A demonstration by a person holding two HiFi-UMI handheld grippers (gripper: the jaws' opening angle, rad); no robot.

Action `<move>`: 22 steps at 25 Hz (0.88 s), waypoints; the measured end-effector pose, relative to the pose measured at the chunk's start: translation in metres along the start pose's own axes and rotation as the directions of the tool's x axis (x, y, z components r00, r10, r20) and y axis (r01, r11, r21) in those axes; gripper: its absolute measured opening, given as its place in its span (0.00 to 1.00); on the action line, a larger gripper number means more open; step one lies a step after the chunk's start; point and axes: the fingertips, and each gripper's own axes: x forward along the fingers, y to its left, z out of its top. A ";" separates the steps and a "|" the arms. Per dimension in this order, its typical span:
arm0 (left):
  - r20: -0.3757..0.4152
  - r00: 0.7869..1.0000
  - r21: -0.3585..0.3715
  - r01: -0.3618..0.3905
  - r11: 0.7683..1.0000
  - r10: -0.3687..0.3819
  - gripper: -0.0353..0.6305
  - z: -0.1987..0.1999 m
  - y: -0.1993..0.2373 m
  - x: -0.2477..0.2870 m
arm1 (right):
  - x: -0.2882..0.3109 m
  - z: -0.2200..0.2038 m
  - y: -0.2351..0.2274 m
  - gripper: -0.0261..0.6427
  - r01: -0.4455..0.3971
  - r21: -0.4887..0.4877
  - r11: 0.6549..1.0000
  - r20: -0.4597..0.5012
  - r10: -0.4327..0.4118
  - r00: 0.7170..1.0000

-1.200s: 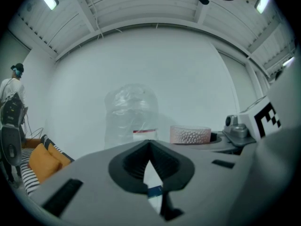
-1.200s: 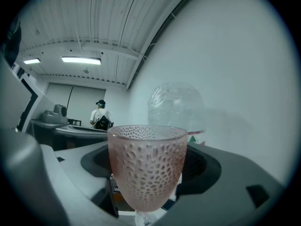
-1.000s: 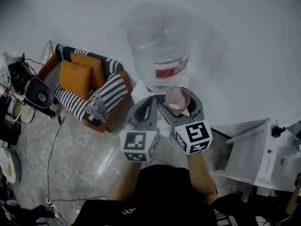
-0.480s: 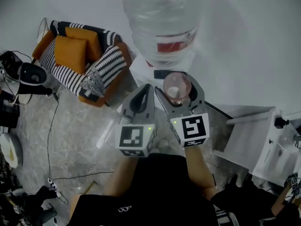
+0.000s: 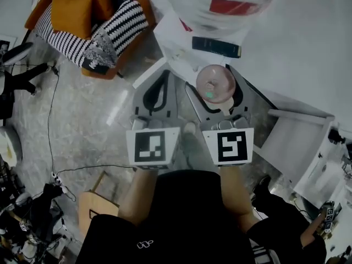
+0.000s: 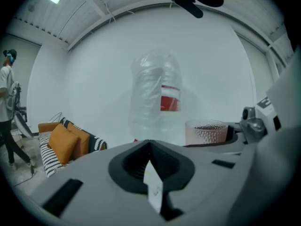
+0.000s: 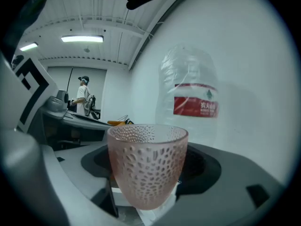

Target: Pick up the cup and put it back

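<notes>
A pink, dimpled glass cup (image 5: pixel 216 85) stands upright between the jaws of my right gripper (image 5: pixel 212 79), which is shut on it and holds it in the air. In the right gripper view the cup (image 7: pixel 147 166) fills the middle and looks empty. My left gripper (image 5: pixel 166 77) hovers just left of it with its jaws together and nothing between them; in its own view the cup (image 6: pixel 206 132) shows to the right. Behind both rises a large clear water bottle (image 5: pixel 220 1) with a red label, mounted on a white dispenser (image 5: pixel 179 40).
A striped armchair (image 5: pixel 110 29) with orange cushions (image 5: pixel 74 10) stands at the upper left. White furniture (image 5: pixel 297 142) sits at the right, a cable (image 5: pixel 50 120) trails over the floor, and a wooden stool (image 5: pixel 96 202) is at lower left. A person (image 7: pixel 84 95) stands far off.
The head view has tipped down: bottle and armchair slid toward the top edge, and both grippers look bigger and lower. The cup stays in the right gripper; the left stays shut.
</notes>
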 end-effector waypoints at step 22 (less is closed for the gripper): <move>-0.196 0.980 -0.087 0.027 0.996 -0.044 0.07 -0.400 0.078 0.079 | 0.111 -0.369 0.130 0.63 -0.171 0.054 0.984 -0.290 0.179 0.940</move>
